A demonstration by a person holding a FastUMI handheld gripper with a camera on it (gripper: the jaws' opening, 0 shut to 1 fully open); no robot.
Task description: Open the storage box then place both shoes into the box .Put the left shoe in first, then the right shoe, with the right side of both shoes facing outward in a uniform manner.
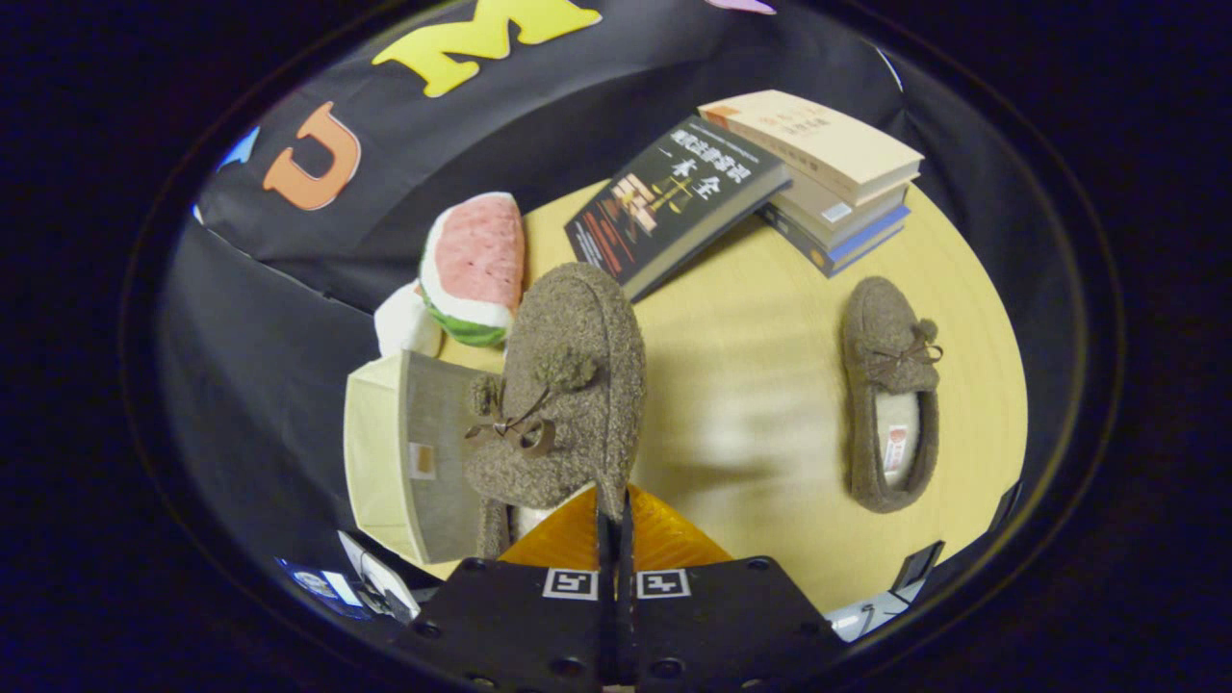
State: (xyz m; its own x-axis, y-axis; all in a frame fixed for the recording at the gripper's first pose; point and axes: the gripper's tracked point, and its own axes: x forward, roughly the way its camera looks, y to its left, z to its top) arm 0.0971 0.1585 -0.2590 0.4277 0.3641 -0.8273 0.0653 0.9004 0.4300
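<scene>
A fuzzy brown slipper (568, 385) with a small bow and pompoms hangs lifted just ahead of my gripper (613, 510), whose fingers are shut on its heel rim. Its toe points away from me. Under and to the left of it stands the pale yellow storage box (409, 452), open, with a grey inside wall showing. The second brown slipper (890, 395) lies flat on the round wooden table (751, 385) to the right, toe pointing away, its insole and a small label visible.
A watermelon-slice plush (474, 269) and something white (404, 322) sit behind the box. A dark book (669, 202) leans on a stack of books (833, 183) at the table's far side. Bare tabletop lies between the two slippers.
</scene>
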